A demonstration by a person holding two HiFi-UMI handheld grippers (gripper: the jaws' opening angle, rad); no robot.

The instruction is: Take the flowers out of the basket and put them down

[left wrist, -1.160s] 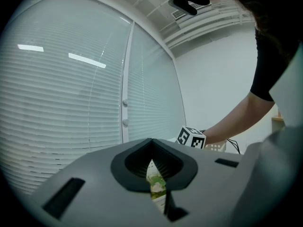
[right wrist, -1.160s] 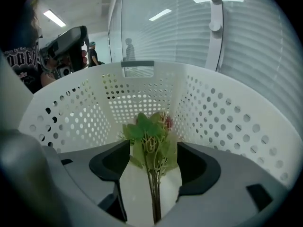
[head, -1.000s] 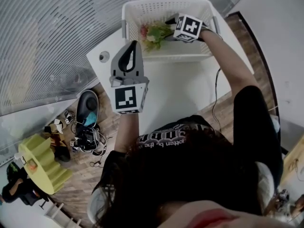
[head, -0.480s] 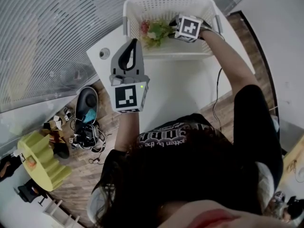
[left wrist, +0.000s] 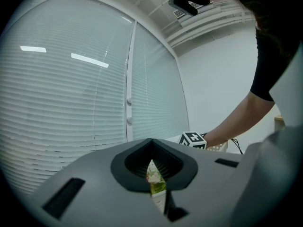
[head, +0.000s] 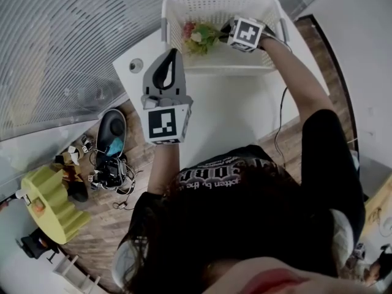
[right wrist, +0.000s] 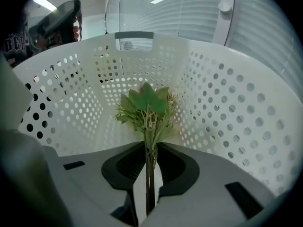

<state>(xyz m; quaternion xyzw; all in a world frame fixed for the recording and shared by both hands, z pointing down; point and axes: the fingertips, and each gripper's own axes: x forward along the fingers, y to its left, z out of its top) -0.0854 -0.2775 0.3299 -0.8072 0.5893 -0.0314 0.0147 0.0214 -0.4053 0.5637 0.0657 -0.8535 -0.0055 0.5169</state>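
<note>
A bunch of flowers [head: 199, 37] with green leaves and pink and pale blooms lies in the white perforated basket [head: 184, 66] at the far end of the white table [head: 233, 115]. My right gripper [head: 223, 28] reaches down into the basket. Its jaws have just been closing, and the green stems [right wrist: 150, 174] now sit pinched between them. In the right gripper view the flowers [right wrist: 146, 110] stand up in front of the basket wall [right wrist: 227, 108]. My left gripper [head: 172, 55] hovers level above the table in front of the basket, its jaws together and holding nothing. In the left gripper view the left gripper [left wrist: 152, 143] shows only a sliver between its jaws.
A round grommet [head: 136, 65] sits near the table's left corner. A black cable [head: 278, 121] hangs off the right edge. Window blinds [head: 67, 48] run along the left. On the floor lie black gear [head: 112, 146] and a yellow-green stool [head: 52, 207].
The right gripper has stayed at the flowers in the basket with only a slight shift. The left gripper has held still. A person at lower left has moved out of view.
</note>
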